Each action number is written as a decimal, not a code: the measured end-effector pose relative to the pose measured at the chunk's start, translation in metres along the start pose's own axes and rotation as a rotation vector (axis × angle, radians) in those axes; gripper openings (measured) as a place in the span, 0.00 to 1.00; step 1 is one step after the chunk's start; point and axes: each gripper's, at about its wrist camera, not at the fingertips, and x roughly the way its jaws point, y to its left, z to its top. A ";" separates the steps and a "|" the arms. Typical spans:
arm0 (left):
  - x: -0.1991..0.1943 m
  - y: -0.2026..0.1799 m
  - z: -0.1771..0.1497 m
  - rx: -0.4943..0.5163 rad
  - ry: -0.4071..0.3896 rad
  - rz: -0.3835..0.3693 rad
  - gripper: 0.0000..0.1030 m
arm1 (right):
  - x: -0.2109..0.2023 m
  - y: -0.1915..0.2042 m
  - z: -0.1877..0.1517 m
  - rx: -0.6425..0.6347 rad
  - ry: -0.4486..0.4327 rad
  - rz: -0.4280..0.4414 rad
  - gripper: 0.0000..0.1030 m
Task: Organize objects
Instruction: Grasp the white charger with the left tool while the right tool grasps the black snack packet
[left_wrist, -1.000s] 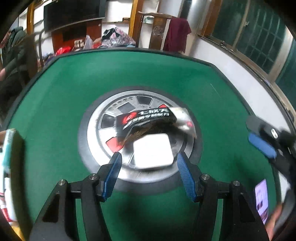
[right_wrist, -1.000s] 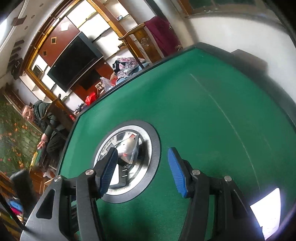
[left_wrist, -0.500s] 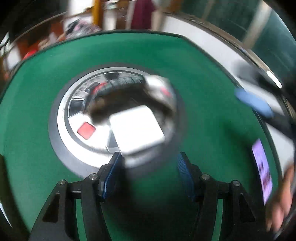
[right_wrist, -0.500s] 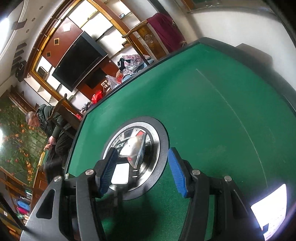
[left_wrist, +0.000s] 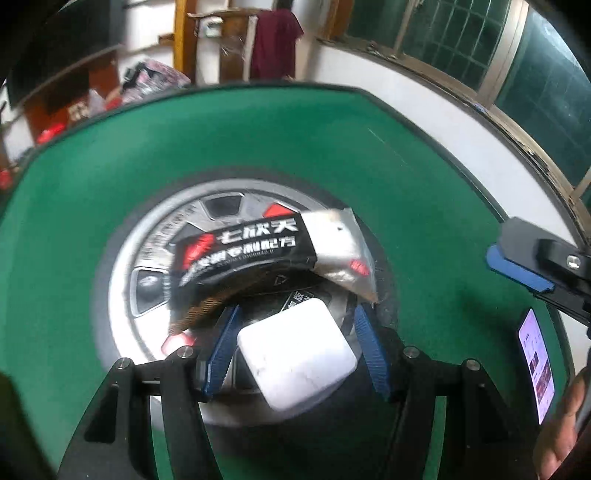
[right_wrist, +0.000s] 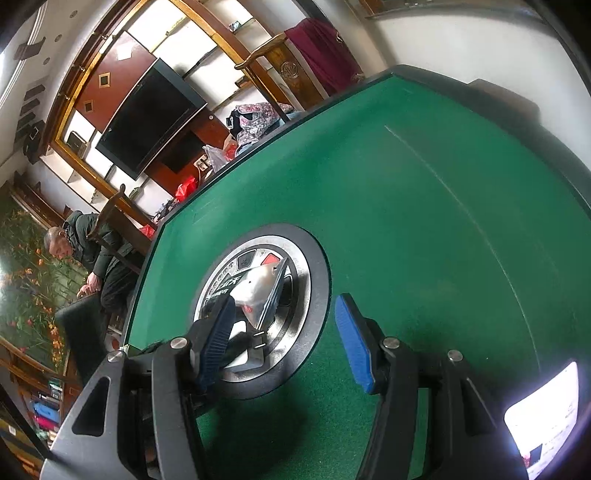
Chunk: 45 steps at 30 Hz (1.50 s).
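Green table (left_wrist: 110, 177), silver hub (left_wrist: 155, 243) at its centre. On the hub's left and middle: one black-and-silver foil packet (left_wrist: 258, 251), likely light, crinkly and slippery, best taken by a flat end. Nearer the front edge: one white block (left_wrist: 295, 354), seemingly rigid and smooth with rounded corners, best gripped across its flat sides. Left gripper (left_wrist: 295, 343) straddles it, jaws apart, pads not pressing. At the table's right edge: right gripper (right_wrist: 284, 339), jaws apart, empty. One lit phone (left_wrist: 535, 362).
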 end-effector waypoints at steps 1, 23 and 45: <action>-0.003 0.001 -0.001 0.011 -0.017 -0.005 0.55 | 0.000 0.000 0.000 -0.001 0.001 0.003 0.53; -0.020 -0.067 -0.067 0.220 -0.034 0.102 0.37 | -0.002 0.000 0.001 0.004 -0.002 -0.002 0.53; -0.075 0.016 -0.130 -0.109 -0.131 0.133 0.38 | 0.071 0.111 0.029 -0.475 0.099 -0.019 0.65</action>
